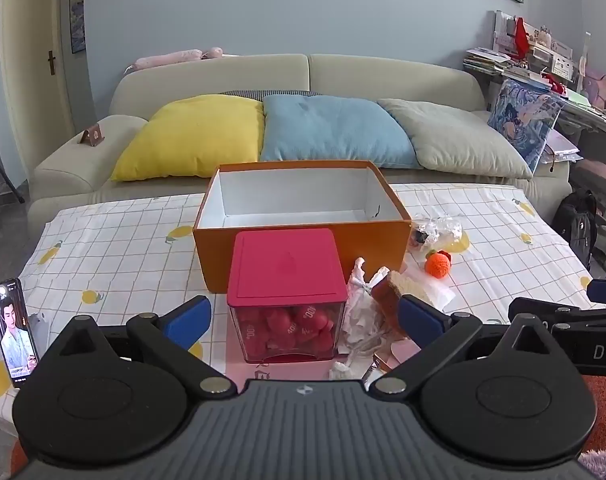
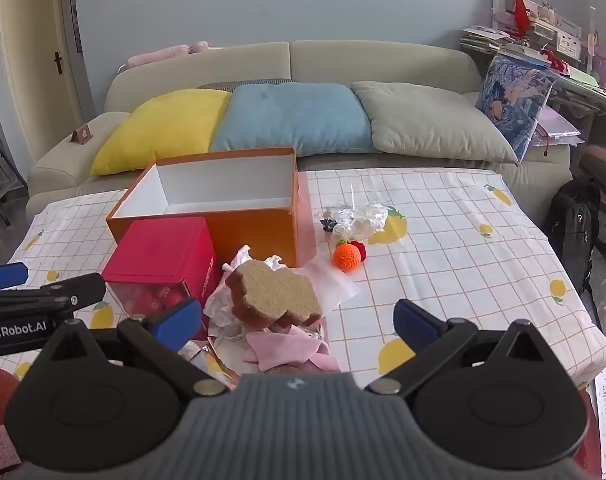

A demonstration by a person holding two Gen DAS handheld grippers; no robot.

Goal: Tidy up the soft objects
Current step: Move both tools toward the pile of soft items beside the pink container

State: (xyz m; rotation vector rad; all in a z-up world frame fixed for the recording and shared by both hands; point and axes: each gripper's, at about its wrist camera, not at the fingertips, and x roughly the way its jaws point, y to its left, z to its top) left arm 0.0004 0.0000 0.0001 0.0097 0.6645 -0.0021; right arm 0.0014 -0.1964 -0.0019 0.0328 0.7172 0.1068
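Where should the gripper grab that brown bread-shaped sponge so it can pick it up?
Probably by its thin brown edges. The brown bread-shaped sponge lies tilted on crumpled white paper, flat cork-coloured face up, right in front of the open right gripper. Come down from above and close the fingers across its narrower width, avoiding the pink cloth below.

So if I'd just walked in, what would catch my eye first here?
Probably the open orange box in the middle of the lemon-print tablecloth, white inside. Just in front of it stands a clear container with a red lid, and to its right a bread-shaped sponge lies on crumpled wrapping, with a small orange crocheted ball beyond.
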